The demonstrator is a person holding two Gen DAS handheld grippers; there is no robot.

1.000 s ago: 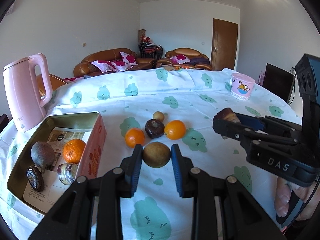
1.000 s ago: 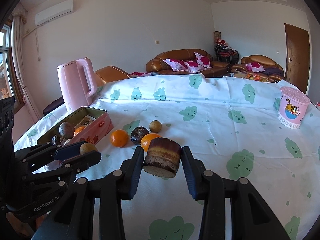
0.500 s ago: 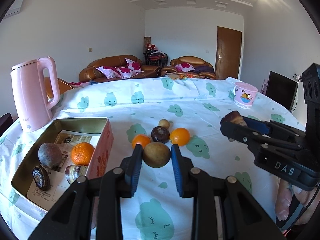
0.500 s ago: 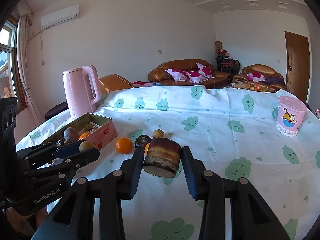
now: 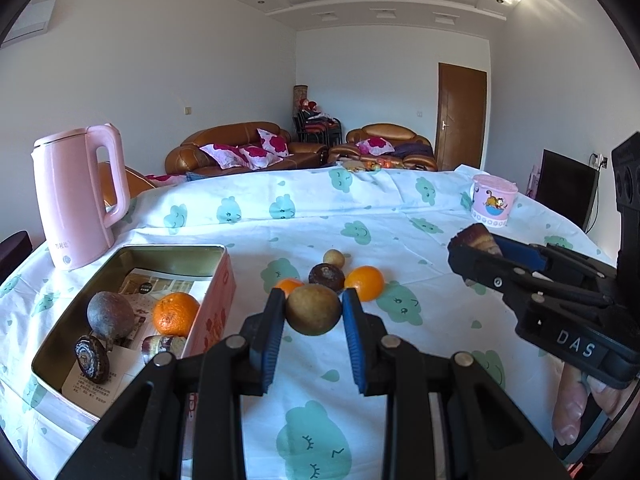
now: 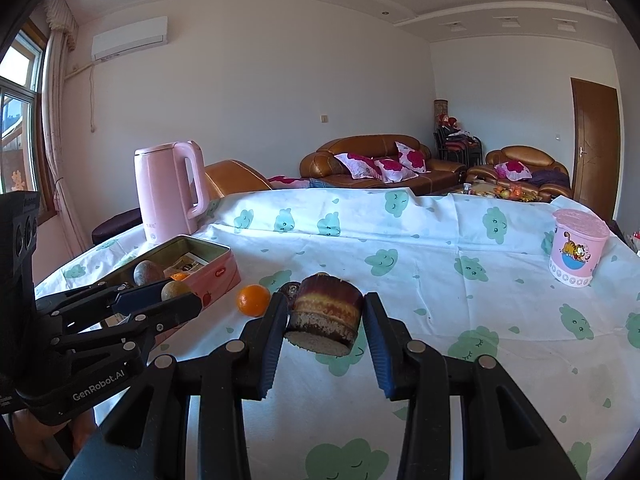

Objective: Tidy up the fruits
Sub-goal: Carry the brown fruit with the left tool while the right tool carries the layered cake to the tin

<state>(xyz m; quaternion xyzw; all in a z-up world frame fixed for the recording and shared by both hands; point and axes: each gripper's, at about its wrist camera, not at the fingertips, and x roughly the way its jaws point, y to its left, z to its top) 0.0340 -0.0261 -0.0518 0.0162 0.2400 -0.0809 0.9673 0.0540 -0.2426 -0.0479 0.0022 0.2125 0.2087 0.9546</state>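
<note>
The left tongs point(image 5: 313, 314) clench a brown-green round fruit point(image 5: 313, 309); the right tongs point(image 6: 325, 322) clench a banded brown cake-like piece point(image 6: 326, 312), both above the surface point(image 5: 400, 232).

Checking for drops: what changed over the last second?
Both views tilted up slightly, showing more ceiling. Left gripper stays shut on the brown round fruit, right gripper on the striped brown piece. Tin contents and loose fruits unchanged.
</note>
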